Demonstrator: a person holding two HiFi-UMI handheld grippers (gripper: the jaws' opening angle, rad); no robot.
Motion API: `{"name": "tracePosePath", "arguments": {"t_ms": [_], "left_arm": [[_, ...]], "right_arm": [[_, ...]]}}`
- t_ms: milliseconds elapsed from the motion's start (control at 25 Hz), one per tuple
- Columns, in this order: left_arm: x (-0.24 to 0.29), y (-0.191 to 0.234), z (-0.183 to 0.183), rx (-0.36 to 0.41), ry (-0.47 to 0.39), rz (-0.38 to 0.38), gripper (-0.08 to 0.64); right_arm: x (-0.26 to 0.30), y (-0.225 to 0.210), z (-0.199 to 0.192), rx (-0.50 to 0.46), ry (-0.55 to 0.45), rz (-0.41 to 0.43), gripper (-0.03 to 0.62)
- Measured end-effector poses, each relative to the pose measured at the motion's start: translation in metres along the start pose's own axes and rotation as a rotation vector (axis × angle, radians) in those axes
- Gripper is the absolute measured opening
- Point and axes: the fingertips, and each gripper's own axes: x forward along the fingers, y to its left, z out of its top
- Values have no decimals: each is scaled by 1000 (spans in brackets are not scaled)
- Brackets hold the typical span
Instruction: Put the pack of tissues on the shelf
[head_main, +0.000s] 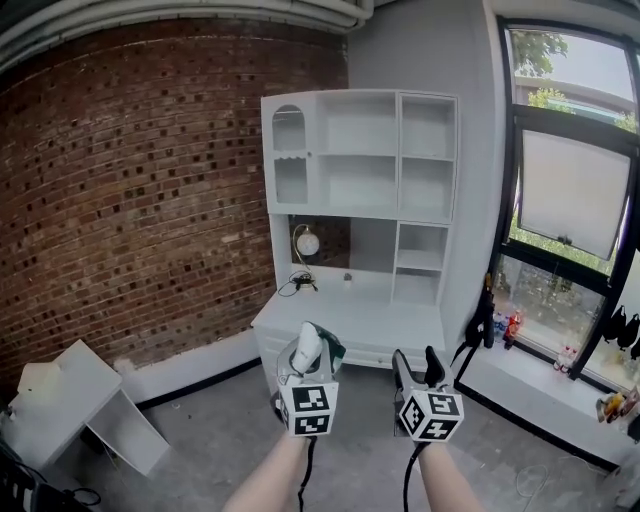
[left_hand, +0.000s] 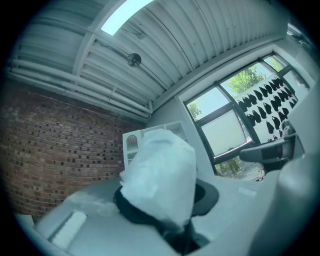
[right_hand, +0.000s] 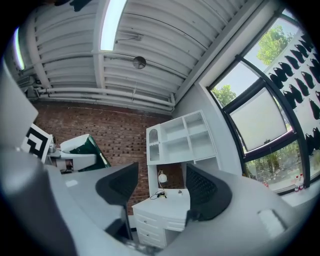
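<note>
The pack of tissues (head_main: 309, 350), white plastic with a dark green side, sticks up between the jaws of my left gripper (head_main: 304, 366), which is shut on it. In the left gripper view the pack (left_hand: 161, 177) fills the middle and hides most of the shelf. My right gripper (head_main: 419, 366) hangs beside it, open, with nothing between its black pads (right_hand: 206, 190). The white shelf unit (head_main: 360, 152) with open compartments stands ahead against the wall, above a white desk top (head_main: 360, 312). The right gripper view shows the shelf (right_hand: 182, 137) between its jaws and the pack (right_hand: 85, 149) at the left.
A round lamp (head_main: 306, 243) and cables lie on the desk under the shelf. An overturned white table (head_main: 75, 405) lies at the lower left by the brick wall (head_main: 130, 200). A large window (head_main: 570, 200) and a sill with bottles (head_main: 506, 326) are at the right.
</note>
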Motion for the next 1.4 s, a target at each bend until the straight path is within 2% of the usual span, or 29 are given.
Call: {"name": "tracePosePath", "arguments": {"t_ms": [240,440,720,920,1040,1400], "left_arm": [[39,37,1,38,-28,-21,110],[63,57,-24,15,-5,-20,110],[101,60,-56,-2,34,-31,110],[144,55,-76,-5,60,-22,110],[176,52,-87,-4,67,-12,110],[274,35,-62,15,14,5,110]], "right_arm": [[51,15,-8,3,-9,-14,290],[78,27,-31,-9,24,-8,290],[115,13,-63,-12,79,-16,290],[151,-16,-86,-9,121,-11,290],[178,-43,-89,-5,113,-14,290],[262,-100,-56,1,37,15,290]]}}
